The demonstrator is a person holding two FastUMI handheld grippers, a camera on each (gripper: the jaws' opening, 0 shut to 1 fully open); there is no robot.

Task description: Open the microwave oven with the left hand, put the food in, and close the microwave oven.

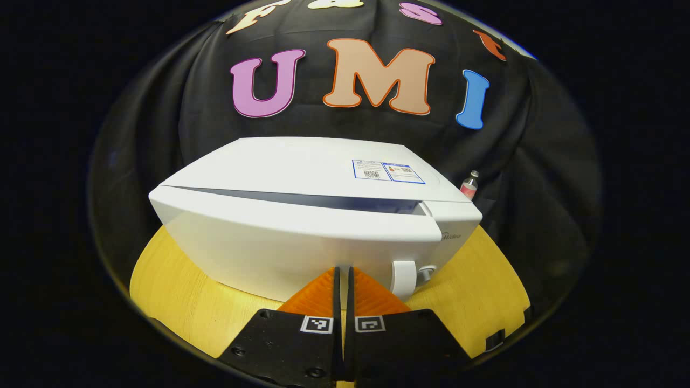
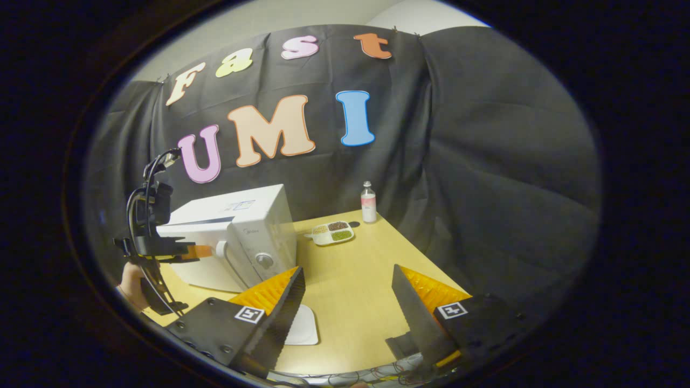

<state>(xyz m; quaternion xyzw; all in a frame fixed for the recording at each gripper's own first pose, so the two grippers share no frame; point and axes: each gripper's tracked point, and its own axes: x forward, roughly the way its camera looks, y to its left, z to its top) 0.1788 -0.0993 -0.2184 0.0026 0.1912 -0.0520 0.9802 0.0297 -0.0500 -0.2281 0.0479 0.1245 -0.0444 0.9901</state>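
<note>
You're basically at step one here. The boxy white microwave oven [image 1: 302, 215] sits on the round pale wooden table [image 1: 178, 302], and its door looks cracked open a bit along the top edge, though with the fisheye bend I can't swear whether that dark slit is a real gap or just the seam. Your left gripper [image 1: 343, 280] has its fingers pressed nearly together right up against the front of the door, just beside the white curved door handle [image 1: 403, 277], and I can't see anything caught between them. In the right gripper view that same gripper is parked at the door's front. Your right gripper [image 2: 345, 302] is spread wide and holding nothing, hovering over the table. The food, a small white divided tray with brown and green portions [image 2: 333, 233], is still on the table to the right of the microwave, near a small clear bottle with a pink label [image 2: 368, 203]. So: door to swing fully open, tray to grab and load, door to close. Pretty much everything's left.
</note>
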